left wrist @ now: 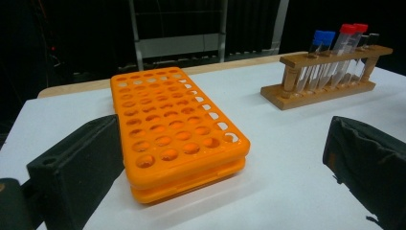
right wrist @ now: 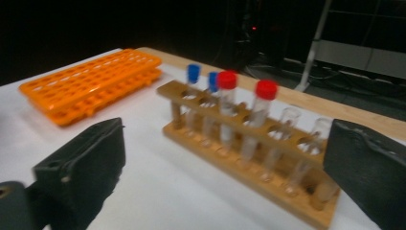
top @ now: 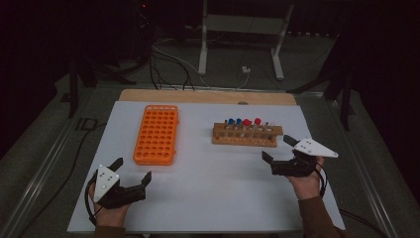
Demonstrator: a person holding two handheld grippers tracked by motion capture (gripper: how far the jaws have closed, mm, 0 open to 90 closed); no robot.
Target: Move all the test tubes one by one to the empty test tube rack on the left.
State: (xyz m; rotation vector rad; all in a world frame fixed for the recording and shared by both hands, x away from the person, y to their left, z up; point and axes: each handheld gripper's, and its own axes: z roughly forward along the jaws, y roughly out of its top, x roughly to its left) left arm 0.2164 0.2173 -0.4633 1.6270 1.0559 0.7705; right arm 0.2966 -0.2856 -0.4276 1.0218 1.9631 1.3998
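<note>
Beside wooden rack (right wrist: 249, 143) | right gripper (top: 277, 148) wide | uncapped tubes (right wrist: 287, 120) visible

A white sheet (top: 208, 198) covered the surface, whose bare wooden edge (top: 208, 95) showed along the far side. Beyond it, on the grey floor (top: 233, 69), stood a white metal frame (top: 242, 29) on two legs, with dark cables (top: 171, 67) trailing near it. The background lay in darkness.
</note>
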